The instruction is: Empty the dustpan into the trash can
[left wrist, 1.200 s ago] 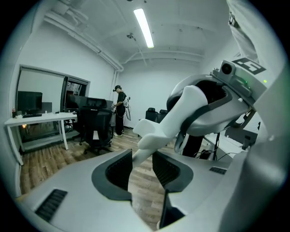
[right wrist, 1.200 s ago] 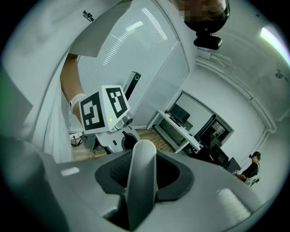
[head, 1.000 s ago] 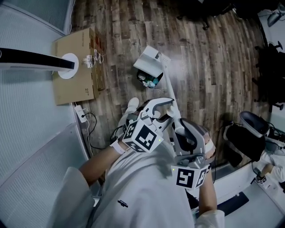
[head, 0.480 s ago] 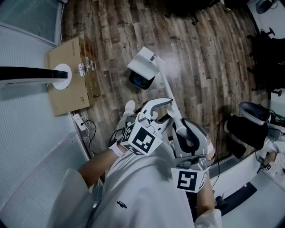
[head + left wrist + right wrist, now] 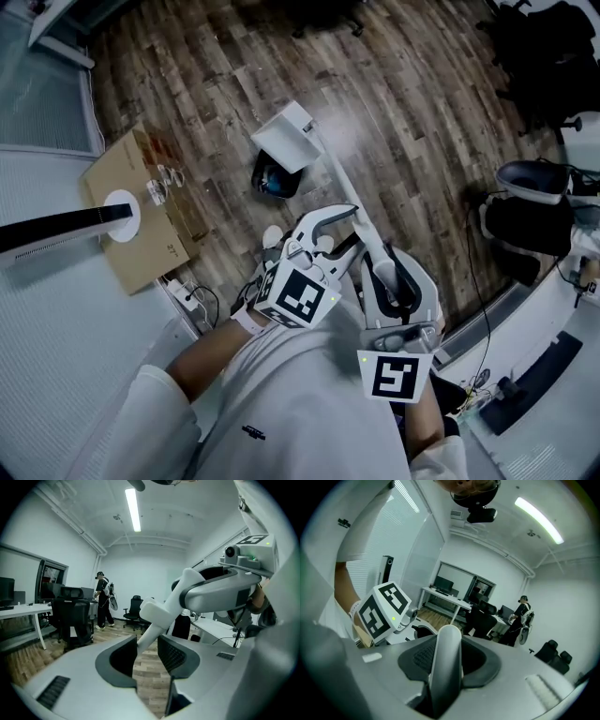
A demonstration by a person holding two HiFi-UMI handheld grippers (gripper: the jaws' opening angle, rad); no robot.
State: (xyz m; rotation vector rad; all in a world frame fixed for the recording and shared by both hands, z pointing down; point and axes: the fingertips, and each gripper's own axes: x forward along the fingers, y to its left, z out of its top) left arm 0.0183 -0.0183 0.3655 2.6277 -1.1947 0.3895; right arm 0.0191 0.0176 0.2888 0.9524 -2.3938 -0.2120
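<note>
White dustpan [image 5: 284, 139] is over the trash can [image 5: 270, 180]. My left gripper [image 5: 147, 641] and right gripper [image 5: 447, 644] pinch its handle [image 5: 342, 187]. Next, I think, I tip it.

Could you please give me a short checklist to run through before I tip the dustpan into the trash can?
1. Right gripper jaws clamped on the handle: ok.
2. Left gripper jaws closed on the handle, nearer the pan: ok.
3. Trash can upright with its mouth open: ok.
4. Dustpan lined up with the trash can: in the head view it overlaps the can's far rim, so probably ok. Its height above the can: cannot tell.
5. Whether anything lies in the dustpan: cannot tell, its inside is hidden.
</note>
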